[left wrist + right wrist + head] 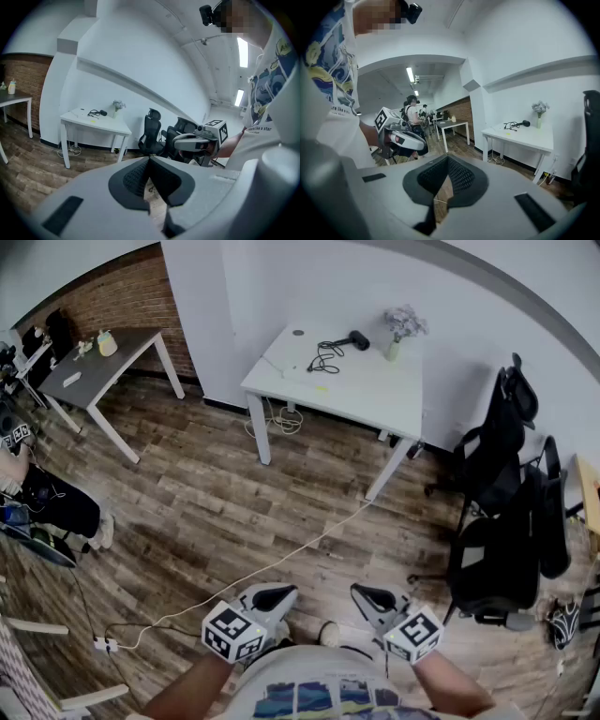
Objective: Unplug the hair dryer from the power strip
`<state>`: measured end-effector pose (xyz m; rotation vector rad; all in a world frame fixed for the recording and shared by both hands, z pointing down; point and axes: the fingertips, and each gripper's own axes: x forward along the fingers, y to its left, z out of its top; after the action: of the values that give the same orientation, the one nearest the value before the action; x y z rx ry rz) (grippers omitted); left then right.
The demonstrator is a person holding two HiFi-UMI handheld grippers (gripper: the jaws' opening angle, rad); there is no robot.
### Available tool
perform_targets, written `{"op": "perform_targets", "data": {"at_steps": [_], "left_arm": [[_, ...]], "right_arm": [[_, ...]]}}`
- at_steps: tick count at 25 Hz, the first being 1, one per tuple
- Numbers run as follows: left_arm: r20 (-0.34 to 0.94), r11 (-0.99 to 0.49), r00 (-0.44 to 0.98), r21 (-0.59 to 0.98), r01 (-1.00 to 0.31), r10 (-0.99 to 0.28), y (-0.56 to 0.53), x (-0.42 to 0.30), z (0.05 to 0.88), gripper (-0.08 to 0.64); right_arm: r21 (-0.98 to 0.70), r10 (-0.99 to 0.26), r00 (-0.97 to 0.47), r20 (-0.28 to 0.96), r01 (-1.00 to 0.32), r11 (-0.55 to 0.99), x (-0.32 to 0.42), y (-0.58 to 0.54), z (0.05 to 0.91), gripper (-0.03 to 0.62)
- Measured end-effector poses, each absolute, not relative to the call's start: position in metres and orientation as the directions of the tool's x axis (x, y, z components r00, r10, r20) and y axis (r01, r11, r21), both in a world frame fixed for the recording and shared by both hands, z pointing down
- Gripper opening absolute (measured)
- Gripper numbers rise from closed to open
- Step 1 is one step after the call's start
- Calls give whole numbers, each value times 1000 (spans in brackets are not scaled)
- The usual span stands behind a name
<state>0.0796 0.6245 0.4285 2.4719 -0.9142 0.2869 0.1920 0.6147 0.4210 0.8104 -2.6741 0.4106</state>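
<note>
- The left tool and the right tool are held side by side low in the head view, close to the person's body, both tilted a little downward.
- In the left gripper view the left tool has its jaws brought together at the tips, with nothing between them.
- In the right gripper view the right tool is likewise fully closed and empty.
- The hair dryer lies on a white counter against the far wall, well apart from both tools, with open wooden floor between.
- It rests near the counter's back edge, its black cord bunched just beside it and a vase of flowers on its other side.
- From the left tool's camera the hair dryer appears far off to the left of the jaws; from the right tool's camera it appears far off to the right.
- A white cable trails across the floor from the counter's direction towards the lower left.
- Black office chairs stand to the right of the counter.
</note>
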Motion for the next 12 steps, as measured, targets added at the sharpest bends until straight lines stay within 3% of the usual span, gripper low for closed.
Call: {"op": "perform_targets", "data": {"at_steps": [12], "left_arm": [[382, -643, 725, 339, -687, -573, 612, 157, 428, 3]], "right_arm": [[-210, -462, -815, 349, -549, 809, 262, 611, 434, -2]]}}
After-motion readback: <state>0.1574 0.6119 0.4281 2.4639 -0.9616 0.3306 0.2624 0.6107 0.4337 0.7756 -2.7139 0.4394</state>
